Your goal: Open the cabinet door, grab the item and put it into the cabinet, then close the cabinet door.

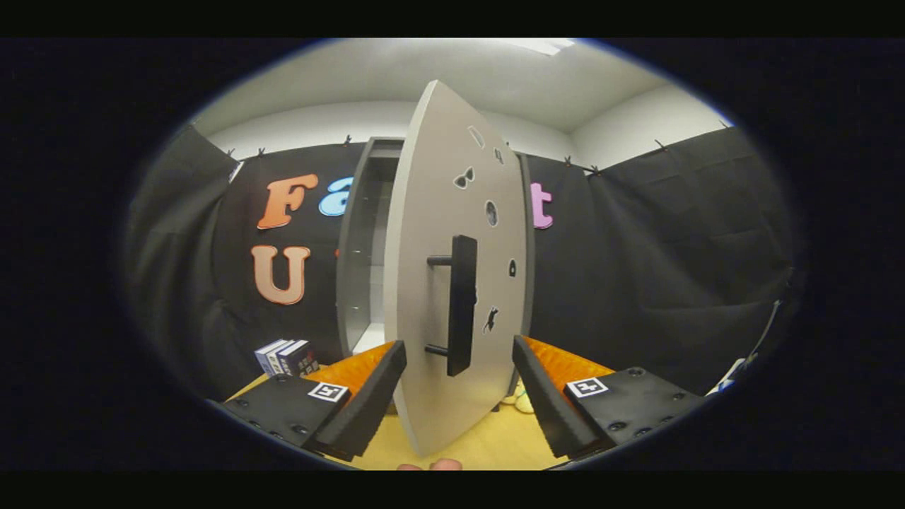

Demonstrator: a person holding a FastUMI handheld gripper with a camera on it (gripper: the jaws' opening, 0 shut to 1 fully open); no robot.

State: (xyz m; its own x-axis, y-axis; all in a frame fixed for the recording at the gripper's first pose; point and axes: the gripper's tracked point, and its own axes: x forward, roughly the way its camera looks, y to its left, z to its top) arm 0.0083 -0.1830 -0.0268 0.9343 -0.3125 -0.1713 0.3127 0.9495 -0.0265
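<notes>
A grey cabinet (362, 240) stands on the wooden table straight ahead, its door (431, 283) swung partly open toward me with the free edge on the left. Small stickers dot the door's face. A dark vertical bar handle (462, 304) sticks out from the door just beyond my fingertips and between them. My gripper (459, 353) is open, one finger on each side of the door's lower part, neither pressing on the handle. Through the gap on the left I see the cabinet's pale inner shelf (369, 338). A small pale item (522, 401) lies on the table behind the door's lower right edge, mostly hidden.
A short row of dark books (286, 357) stands on the table left of the cabinet. The yellow wooden tabletop (488, 445) runs under the door. Fingertips of a hand (431, 465) peek in below the door. Black cloth walls surround the booth.
</notes>
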